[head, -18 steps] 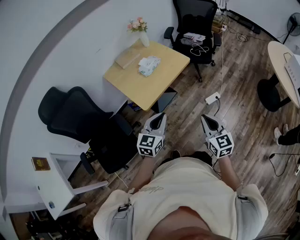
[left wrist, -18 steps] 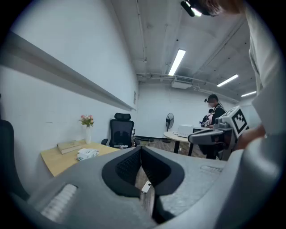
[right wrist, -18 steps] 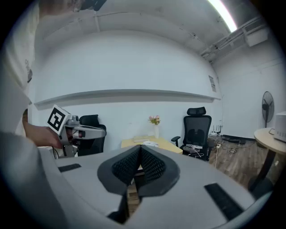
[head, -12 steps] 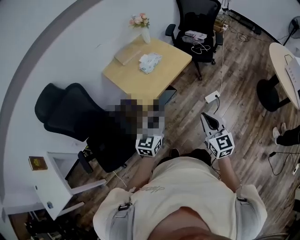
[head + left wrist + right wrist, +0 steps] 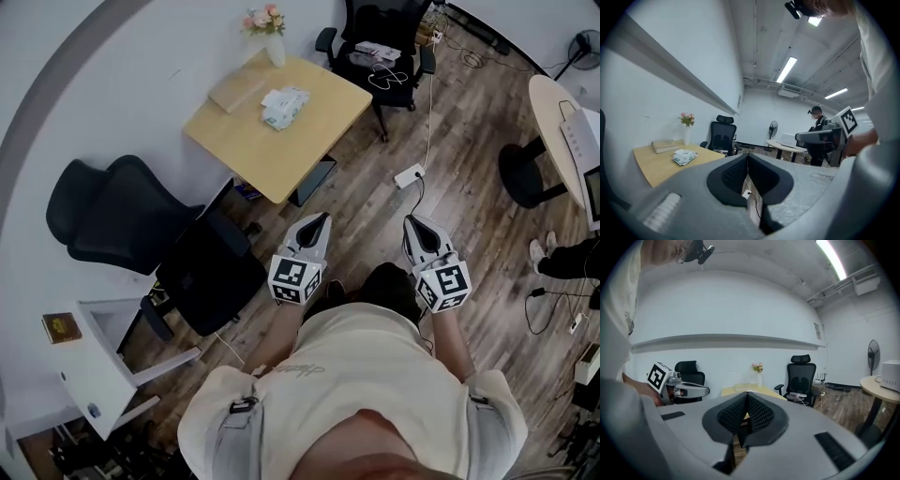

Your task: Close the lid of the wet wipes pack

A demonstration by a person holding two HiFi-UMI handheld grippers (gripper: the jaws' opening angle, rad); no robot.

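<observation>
Left gripper (image 5: 317,221) and right gripper (image 5: 413,225) are held side by side, pointed forward — jaws together, nothing between. The wet wipes pack (image 5: 284,106) is seen on the far worktop (image 5: 246,150); ceiling lights (image 5: 786,69) are shown only in gripper views.

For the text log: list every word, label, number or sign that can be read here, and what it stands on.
None can be read.
wet wipes pack: print too small.
shirt: script print, blurred.
book: cover mark too small.
left gripper and right gripper: cubes bear square markers only, no letters.
</observation>
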